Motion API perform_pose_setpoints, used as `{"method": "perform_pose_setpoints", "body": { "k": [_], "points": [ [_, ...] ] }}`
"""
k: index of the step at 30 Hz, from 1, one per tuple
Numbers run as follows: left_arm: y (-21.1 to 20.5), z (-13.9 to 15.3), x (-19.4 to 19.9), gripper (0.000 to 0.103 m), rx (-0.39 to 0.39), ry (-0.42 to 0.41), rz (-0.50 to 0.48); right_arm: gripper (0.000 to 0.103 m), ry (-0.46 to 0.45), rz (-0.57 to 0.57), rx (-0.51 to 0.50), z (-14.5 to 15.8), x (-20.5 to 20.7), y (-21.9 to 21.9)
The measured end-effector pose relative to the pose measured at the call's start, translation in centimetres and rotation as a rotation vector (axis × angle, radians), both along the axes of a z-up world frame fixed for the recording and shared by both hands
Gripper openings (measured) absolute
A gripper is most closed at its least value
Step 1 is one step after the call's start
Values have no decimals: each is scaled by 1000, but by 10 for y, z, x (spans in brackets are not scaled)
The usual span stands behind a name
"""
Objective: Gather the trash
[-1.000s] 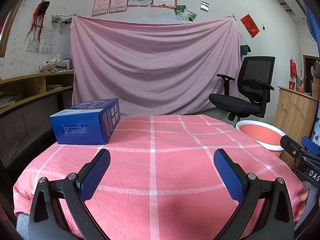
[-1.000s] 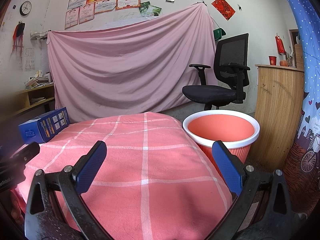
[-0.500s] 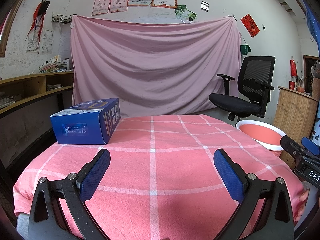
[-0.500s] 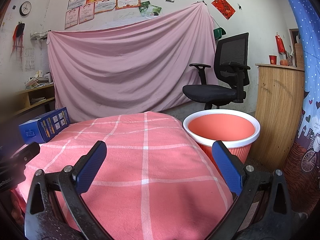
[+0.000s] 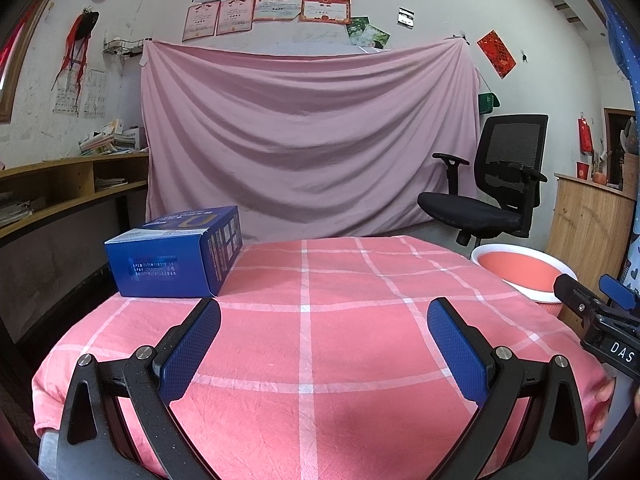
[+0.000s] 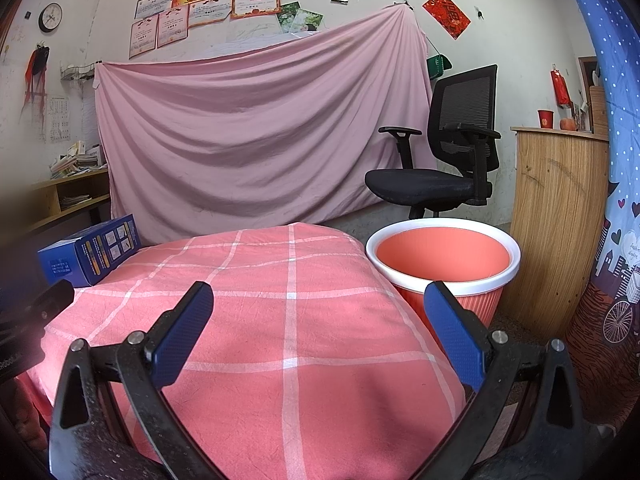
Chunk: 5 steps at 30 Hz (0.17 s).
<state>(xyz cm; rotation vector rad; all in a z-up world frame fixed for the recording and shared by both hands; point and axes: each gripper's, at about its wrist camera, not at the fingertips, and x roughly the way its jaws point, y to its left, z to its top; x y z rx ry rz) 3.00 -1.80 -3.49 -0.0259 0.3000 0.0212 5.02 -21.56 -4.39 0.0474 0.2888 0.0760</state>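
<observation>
- Left claw [image 5: 323, 326]: spread wide, holding nothing, low over the near part of the tabletop [image 5: 360, 344], which is covered by a pink checked cloth.
- Right claw [image 6: 318, 312]: likewise wide and empty, at the tabletop's right side.
- Task item: the blue box [image 5: 176, 254] lies on its side at the far left corner of the tabletop, well apart from both claws. No other loose trash is visible.
- Receptacle: the orange bin [image 6: 444, 258] with a white rim stands on the floor just beside the tabletop's right edge, mouth open and apparently empty.
- Risk, grip: the box is broad and smooth-sided; a pinch near one corner could let it rotate or slip out in transit.
- Risk, push-off: the box sits close to the left edge, so contact from a claw before closing could nudge it off the tabletop.
- Risk, transfer: box and bin are at opposite sides; a handover or long carry raises the chance of a drop short of the bin.
- Risk, cloth: a fingertip dragged low could snag and pull the cloth.
- Legible writing: "DAS" on the right claw body in the left wrist view. Box print is blurred and unreadable; wall certificates are too small to read.
</observation>
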Motion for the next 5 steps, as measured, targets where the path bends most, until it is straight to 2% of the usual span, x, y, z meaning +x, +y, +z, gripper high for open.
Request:
{"method": "perform_pose_setpoints", "body": {
  "k": [5],
  "points": [
    [0, 0, 0, 101, -4, 2, 6, 103, 3, 3, 0, -3, 1, 1]
  ]
}}
